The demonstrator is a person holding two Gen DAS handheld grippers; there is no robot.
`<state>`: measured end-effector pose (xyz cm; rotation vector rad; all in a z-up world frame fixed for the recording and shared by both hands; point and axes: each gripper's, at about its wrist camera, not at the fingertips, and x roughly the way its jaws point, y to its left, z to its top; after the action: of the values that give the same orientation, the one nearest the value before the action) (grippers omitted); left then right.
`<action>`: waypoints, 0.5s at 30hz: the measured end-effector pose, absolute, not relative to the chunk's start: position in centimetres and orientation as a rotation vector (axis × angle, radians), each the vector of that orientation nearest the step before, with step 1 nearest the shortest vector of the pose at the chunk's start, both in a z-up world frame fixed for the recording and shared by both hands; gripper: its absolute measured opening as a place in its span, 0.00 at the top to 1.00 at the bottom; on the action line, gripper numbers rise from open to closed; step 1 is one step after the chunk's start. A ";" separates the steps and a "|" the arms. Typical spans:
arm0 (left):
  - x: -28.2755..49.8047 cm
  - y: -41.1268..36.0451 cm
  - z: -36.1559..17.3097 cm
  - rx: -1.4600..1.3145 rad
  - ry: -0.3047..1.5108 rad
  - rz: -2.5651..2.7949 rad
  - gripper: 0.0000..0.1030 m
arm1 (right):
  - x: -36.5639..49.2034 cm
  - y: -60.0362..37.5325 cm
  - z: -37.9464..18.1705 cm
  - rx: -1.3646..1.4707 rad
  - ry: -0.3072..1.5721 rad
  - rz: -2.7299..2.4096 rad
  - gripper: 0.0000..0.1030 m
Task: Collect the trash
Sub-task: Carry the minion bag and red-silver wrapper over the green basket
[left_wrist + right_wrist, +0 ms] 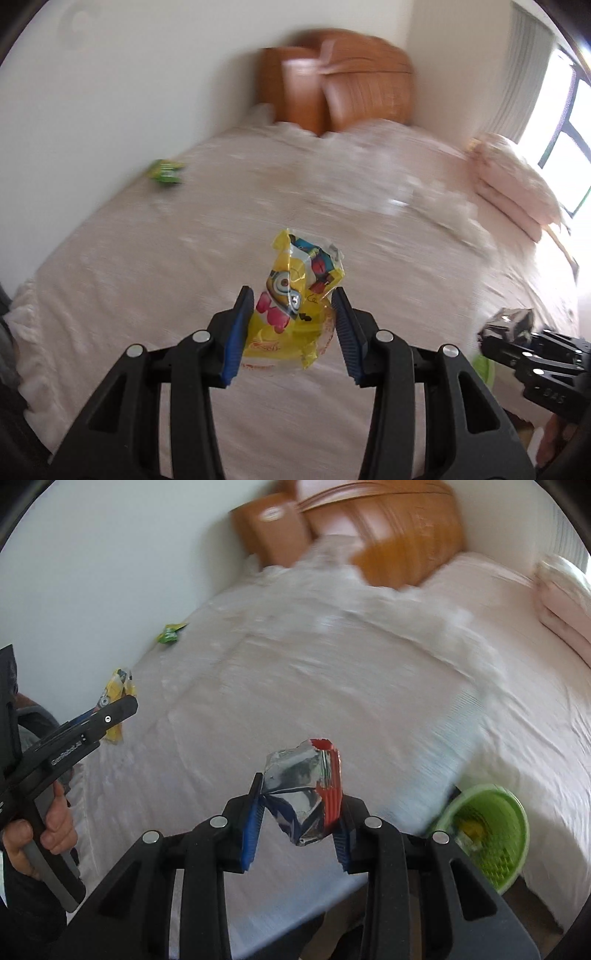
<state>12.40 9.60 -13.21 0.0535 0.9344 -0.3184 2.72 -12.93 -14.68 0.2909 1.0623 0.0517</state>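
Note:
My left gripper (293,299) is shut on a yellow cartoon snack wrapper (295,295), held in the air over the bed. From the right wrist view the same left gripper (118,701) and yellow wrapper (116,686) show at the left. My right gripper (299,786) is shut on a crumpled silver and red foil wrapper (303,794); that gripper (491,334) and foil wrapper (511,321) also appear at the right edge of the left wrist view. A green wrapper (166,173) (170,633) lies on the bed near the wall. A green basket (491,830) stands by the bed's lower right corner.
The bed (258,206) has a pale pink cover. A wooden headboard (369,96) and a brown piece of furniture (291,92) stand at the far end. Pink pillows (513,181) lie at the right by a window (569,147). A white wall (92,572) runs along the left. A hand (55,823) grips the left handle.

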 end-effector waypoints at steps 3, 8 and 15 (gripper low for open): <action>9.2 5.0 -12.7 0.077 0.943 -0.412 0.58 | -1.2 -16.2 -14.5 0.290 1.060 -0.022 0.68; 4.0 -2.5 -12.4 0.147 0.957 -0.550 0.58 | -6.5 -21.3 -14.5 0.334 1.046 -0.128 0.67; 0.0 -9.1 -11.8 0.229 0.940 -0.671 0.58 | -10.5 -26.3 -14.6 0.390 1.030 -0.214 0.67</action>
<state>-0.04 -9.08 -11.80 0.2290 0.9402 -0.6713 -10.50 -26.31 -14.57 0.3904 1.0302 -0.2136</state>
